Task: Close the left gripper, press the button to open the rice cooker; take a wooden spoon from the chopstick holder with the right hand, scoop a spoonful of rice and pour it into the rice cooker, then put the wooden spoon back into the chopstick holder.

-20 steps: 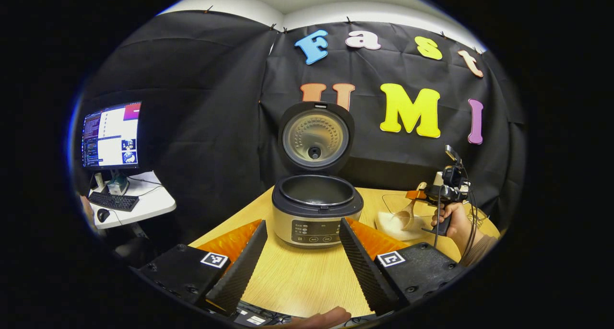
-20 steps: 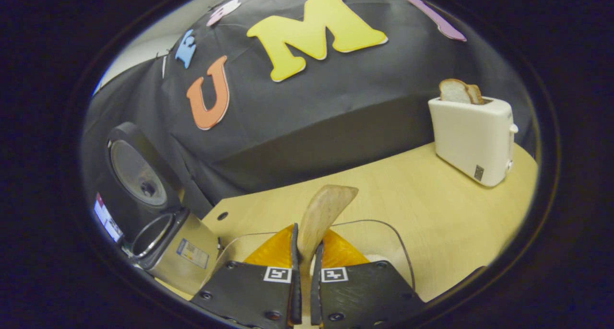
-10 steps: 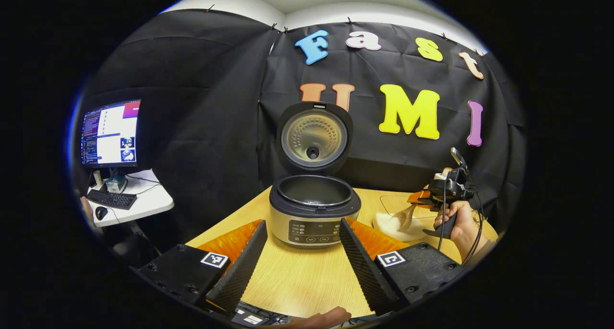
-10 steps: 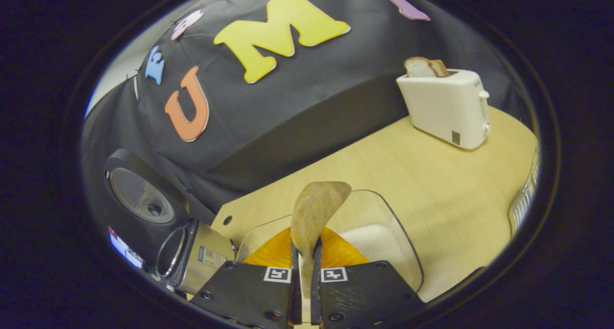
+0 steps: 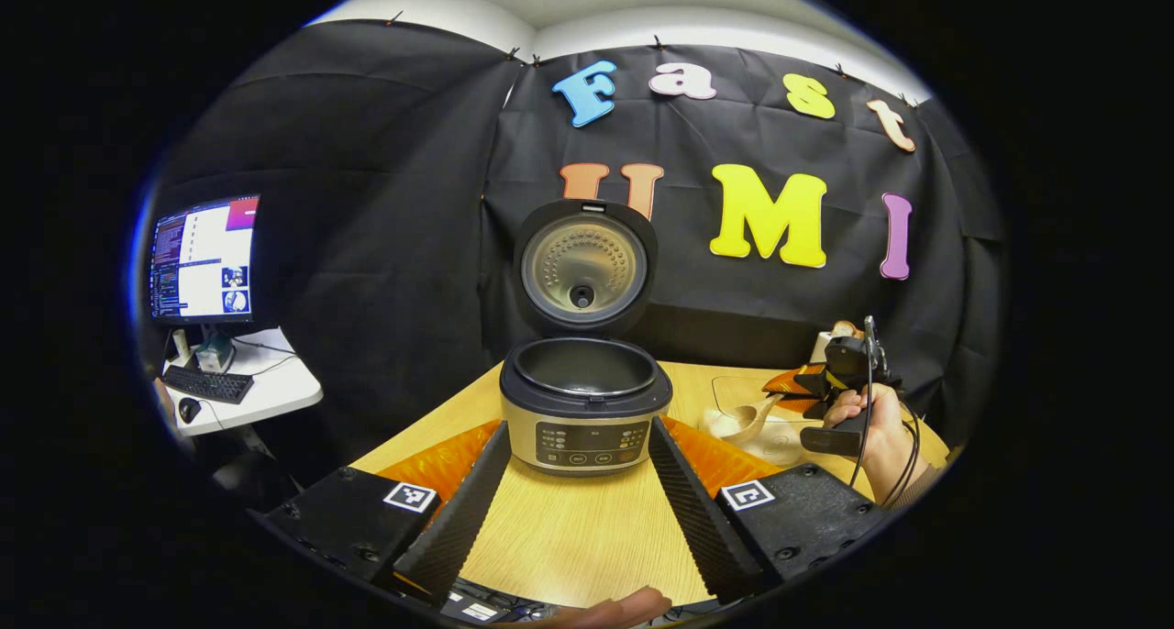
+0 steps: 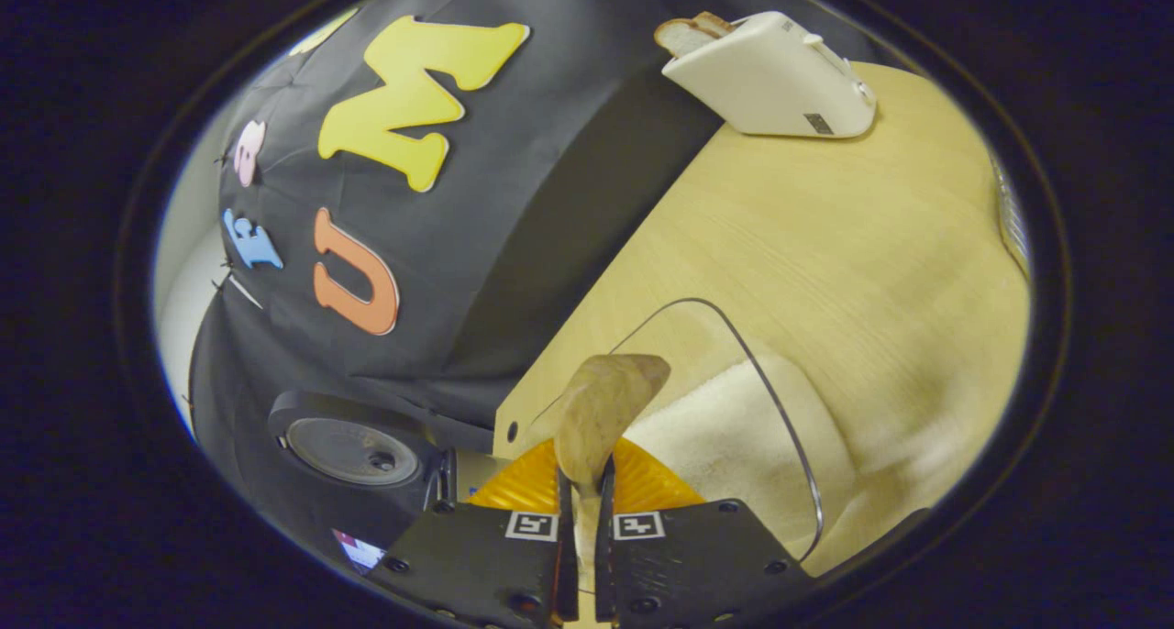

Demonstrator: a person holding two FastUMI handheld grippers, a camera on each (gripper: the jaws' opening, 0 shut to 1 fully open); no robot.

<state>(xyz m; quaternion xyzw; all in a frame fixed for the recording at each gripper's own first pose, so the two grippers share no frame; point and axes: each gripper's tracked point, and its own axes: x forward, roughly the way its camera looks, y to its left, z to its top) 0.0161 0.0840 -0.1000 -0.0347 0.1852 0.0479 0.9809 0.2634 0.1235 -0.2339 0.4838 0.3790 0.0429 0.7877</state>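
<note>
Right gripper [image 6: 587,528] jaws clamped on wooden spoon [image 6: 601,409], now rolled and dipped toward rice [image 6: 734,436] in clear bowl [image 6: 780,409]: scoop starting. Left gripper [image 5: 578,510] jaws apart before open rice cooker [image 5: 585,400].

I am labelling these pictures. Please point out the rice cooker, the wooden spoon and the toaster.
rice cooker [image 5: 584,427]: left gripper view, front control panel.
wooden spoon [image 6: 601,409]: right gripper view, back of the bowl.
toaster [image 6: 766,83]: right gripper view, side wall.

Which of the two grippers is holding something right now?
The right gripper: it is shut on the wooden spoon above the rice container. The left gripper is open and holds nothing.
</note>
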